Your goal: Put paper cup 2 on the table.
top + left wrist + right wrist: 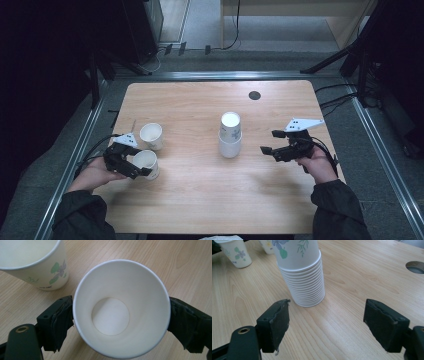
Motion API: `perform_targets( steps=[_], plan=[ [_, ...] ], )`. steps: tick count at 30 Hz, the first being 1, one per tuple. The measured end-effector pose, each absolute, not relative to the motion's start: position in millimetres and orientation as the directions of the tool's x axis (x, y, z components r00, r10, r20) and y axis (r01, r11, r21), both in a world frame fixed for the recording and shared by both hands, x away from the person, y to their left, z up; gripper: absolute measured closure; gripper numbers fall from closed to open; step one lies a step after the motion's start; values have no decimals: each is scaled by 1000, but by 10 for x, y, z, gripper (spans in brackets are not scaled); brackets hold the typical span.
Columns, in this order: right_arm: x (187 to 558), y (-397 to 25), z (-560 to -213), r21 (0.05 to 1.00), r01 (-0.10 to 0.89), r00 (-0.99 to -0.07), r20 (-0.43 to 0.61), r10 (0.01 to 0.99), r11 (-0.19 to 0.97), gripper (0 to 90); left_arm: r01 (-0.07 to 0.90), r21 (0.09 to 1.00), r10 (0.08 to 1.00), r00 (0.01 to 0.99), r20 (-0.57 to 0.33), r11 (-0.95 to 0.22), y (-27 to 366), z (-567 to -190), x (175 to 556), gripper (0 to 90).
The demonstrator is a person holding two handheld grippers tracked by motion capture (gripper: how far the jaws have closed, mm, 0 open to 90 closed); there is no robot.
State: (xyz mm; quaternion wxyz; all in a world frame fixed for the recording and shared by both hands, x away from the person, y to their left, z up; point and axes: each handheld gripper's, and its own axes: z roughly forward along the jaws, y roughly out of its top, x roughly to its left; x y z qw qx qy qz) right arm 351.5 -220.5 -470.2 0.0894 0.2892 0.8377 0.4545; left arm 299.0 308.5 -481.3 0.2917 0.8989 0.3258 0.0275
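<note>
- Table (200, 200): wood, bare between the stack and the loose cups.
- Inverted cup stack (230, 135) mid-table, near the right gripper (273, 142); jaws spread wide, empty, stack just ahead.
- Left gripper (134, 162) pinches an upright paper cup (121, 307) at the rim; second cup (32, 262) close beside.
- Likely placing: squeeze lightly so the wall isn't crushed, and avoid bumping the neighbour.

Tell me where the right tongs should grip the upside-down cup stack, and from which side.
Grip the top cup's wall above the ringed rims, coming level from the right tongs, whose jaws stand open facing the cup stack. The round, tapered wall probably suits a side pinch.
</note>
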Motion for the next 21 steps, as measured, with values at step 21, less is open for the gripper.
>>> perform_targets(
  steps=[21],
  plan=[
    [3512, -2191, -4714, 805, 397, -821, 97, 562, 441, 214, 566, 627, 628, 763, -153, -535, 3207, -4524, 2933, 126]
  ],
)
